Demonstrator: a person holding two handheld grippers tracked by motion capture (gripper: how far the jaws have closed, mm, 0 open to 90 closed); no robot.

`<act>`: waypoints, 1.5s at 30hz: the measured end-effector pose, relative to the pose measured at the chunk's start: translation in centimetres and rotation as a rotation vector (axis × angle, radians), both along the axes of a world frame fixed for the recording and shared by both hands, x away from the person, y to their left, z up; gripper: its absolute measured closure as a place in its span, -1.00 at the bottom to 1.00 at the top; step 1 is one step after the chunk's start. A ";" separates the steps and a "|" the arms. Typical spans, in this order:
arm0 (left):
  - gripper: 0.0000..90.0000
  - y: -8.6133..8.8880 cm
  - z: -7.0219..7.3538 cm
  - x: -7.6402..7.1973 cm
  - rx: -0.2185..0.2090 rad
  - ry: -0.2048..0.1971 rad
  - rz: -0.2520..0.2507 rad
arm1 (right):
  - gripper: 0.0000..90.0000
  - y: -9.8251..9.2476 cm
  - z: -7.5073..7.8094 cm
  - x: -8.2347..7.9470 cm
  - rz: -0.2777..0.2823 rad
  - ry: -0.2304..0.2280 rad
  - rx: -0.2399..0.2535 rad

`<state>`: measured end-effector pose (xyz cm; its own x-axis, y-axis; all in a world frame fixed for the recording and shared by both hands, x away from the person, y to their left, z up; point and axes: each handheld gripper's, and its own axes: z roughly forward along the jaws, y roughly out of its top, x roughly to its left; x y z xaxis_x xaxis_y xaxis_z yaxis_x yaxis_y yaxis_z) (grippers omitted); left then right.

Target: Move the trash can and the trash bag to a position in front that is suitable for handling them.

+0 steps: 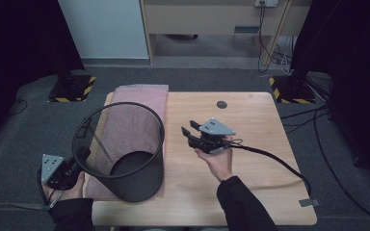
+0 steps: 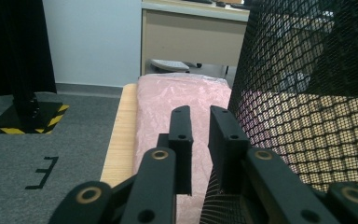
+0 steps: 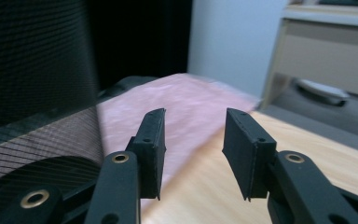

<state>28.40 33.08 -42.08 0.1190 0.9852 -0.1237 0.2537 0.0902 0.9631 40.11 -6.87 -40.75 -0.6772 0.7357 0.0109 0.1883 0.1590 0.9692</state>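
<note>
Black jaws of the left gripper [image 1: 80, 155] sit at the near left edge of the table [image 1: 250, 192], clamped on the rim of one black mesh bin [image 1: 125, 159]; in the left gripper view the mesh wall passes between the two narrowly spaced pads. That bin stands on its base, slightly tilted, its long axis near vertical and its open mouth facing up. It rests on one pink sheet [image 1: 139, 96] spread along the table's left side. To the right, above bare wood, the right gripper [image 1: 187, 132] is held in a hand [image 1: 217, 161], pointing left toward the bin, jaws parted with nothing between them. One dark round mark [image 1: 221, 104] lies near the table's far edge.
</note>
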 end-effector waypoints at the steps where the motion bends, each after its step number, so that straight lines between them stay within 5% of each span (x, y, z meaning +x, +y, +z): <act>1: 0.78 -0.1 0.0 0.0 0.002 -0.001 -0.001 | 0.31 0.8 -0.1 -0.1 0.021 0.005 -0.008; 6: 0.80 -0.6 0.0 0.3 -0.044 -0.003 -0.068 | 0.34 3.8 -0.4 -0.5 0.090 0.007 -0.006; 7: 0.83 -0.8 0.2 0.3 -0.034 -0.001 -0.065 | 0.49 4.5 -0.4 -0.6 0.066 0.003 0.001; 11: 0.96 -2.3 1.0 0.2 -0.022 0.020 -0.039 | 0.57 4.1 -0.3 -0.9 0.043 0.041 0.029; 14: 0.99 -4.3 1.5 0.6 0.010 0.045 -0.014 | 0.79 3.6 0.1 -1.4 0.006 0.048 0.000; 17: 1.00 -6.0 1.7 1.5 0.016 0.050 -0.047 | 0.97 2.4 0.7 -1.2 -0.026 0.038 -0.077; 21: 1.00 -8.7 2.4 3.0 0.026 0.047 -0.096 | 1.00 -0.6 0.6 -0.6 -0.055 0.072 -0.039; 26: 1.00 -12.5 3.8 4.5 0.065 0.031 -0.164 | 1.00 -4.7 0.9 -0.8 -0.105 0.076 -0.050; 29: 1.00 -13.9 3.6 4.8 0.035 0.028 -0.200 | 1.00 -6.7 1.2 -1.2 -0.131 0.073 -0.059; 36: 1.00 -16.4 3.3 4.6 0.029 0.025 -0.248 | 1.00 -9.7 1.4 -2.2 -0.156 0.106 -0.064; 45: 1.00 -17.9 3.6 6.3 0.023 0.045 -0.259 | 1.00 -11.3 1.5 -1.7 -0.195 0.102 -0.053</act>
